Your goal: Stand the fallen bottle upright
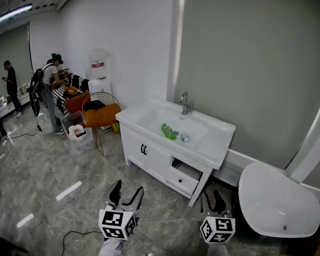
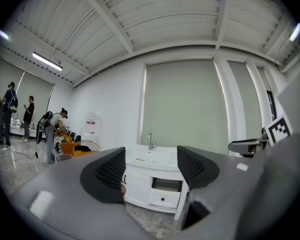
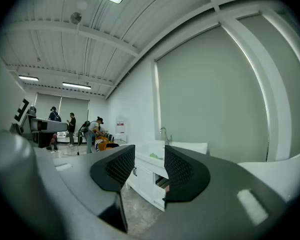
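A green bottle (image 1: 168, 131) lies on its side in the basin of the white sink cabinet (image 1: 216, 148), near the chrome faucet (image 1: 185, 103). In the left gripper view the bottle (image 2: 140, 159) is a faint green streak on the sink top. The right gripper view shows the bottle (image 3: 153, 156) as a small green patch. My left gripper (image 1: 128, 194) is held level over the floor, well short of the cabinet, jaws wide apart and empty. My right gripper (image 1: 213, 200) is level beside it, its jaws a narrower gap apart with nothing between them.
A small round object (image 1: 185, 137) sits in the basin beside the bottle. One cabinet drawer (image 1: 184, 176) hangs open. A white bathtub (image 1: 277, 201) stands at the right. An orange chair (image 1: 100, 114), a bin (image 1: 77, 130), a water dispenser (image 1: 98, 71) and several people (image 1: 49, 89) are at the left.
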Motion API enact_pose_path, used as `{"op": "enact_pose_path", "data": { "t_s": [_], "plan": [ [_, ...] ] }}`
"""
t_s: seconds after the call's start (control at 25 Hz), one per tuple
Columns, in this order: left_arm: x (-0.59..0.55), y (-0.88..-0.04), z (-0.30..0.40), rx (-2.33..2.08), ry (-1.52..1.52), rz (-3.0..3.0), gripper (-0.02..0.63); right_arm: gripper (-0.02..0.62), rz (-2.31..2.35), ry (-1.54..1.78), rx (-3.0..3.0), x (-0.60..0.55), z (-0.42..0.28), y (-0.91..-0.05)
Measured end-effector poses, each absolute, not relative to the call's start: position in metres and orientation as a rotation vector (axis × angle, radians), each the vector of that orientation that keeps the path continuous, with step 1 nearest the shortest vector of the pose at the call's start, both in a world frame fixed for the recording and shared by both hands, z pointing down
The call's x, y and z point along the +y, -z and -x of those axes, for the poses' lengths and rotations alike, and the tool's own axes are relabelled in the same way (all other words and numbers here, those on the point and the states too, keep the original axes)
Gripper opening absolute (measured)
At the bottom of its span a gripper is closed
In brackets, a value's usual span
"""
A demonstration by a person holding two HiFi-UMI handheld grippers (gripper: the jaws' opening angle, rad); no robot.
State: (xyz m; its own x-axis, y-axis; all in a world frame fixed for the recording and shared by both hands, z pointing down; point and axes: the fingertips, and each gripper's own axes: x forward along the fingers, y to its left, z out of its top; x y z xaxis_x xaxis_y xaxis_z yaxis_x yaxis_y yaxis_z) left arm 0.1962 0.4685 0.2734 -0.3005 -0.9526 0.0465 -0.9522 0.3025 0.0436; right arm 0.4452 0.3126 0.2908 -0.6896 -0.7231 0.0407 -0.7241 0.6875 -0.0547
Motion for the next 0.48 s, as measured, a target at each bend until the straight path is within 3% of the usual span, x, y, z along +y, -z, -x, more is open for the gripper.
{"op": "enact_pose_path", "data": {
  "t_s": [0.48],
  "plan": [
    [0.4655, -0.2703, -0.1971, -2.488, -0.015, -1.838, 0.354, 0.186, -1.253, -0.068, -2.863, 0.3108, -0.4461, -0.2861]
  ]
}}
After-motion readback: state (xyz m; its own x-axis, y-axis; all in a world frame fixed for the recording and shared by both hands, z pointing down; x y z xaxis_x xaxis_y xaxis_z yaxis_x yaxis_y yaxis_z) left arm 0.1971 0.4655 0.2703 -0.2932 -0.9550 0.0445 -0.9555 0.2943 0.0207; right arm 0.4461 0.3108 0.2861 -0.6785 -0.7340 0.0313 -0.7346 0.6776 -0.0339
